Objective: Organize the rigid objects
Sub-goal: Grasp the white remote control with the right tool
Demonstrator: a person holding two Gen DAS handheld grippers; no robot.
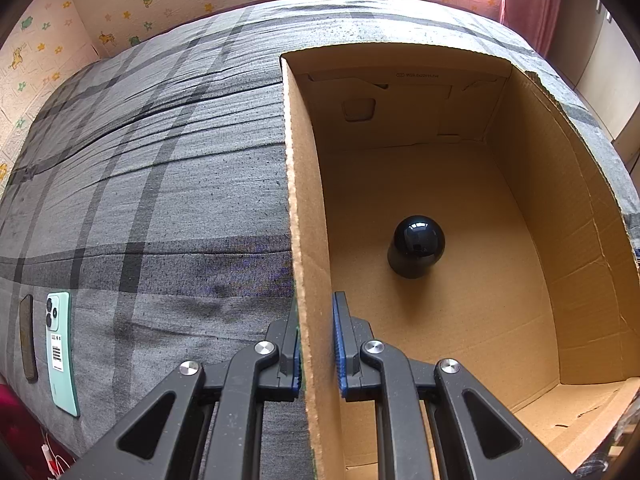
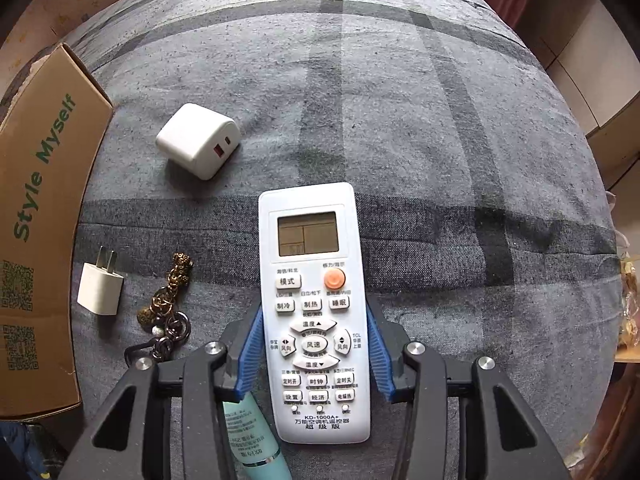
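One item, a black dome-topped object (image 1: 416,246), is already set inside the cardboard box (image 1: 308,240) on the bed (image 1: 160,180); the box wall is clamped by the left gripper (image 1: 316,344). The remote control (image 2: 314,312) is bracketed by the right gripper (image 2: 314,350), its jaws apparently just touching. Two chargers (image 2: 198,146), a keychain (image 2: 168,304), a tube (image 2: 250,440) and a phone (image 1: 60,352) are left outside.

Open box floor (image 1: 460,320) around black dome (image 1: 418,246); bare bedcover (image 2: 460,160) beyond remote (image 2: 314,312).
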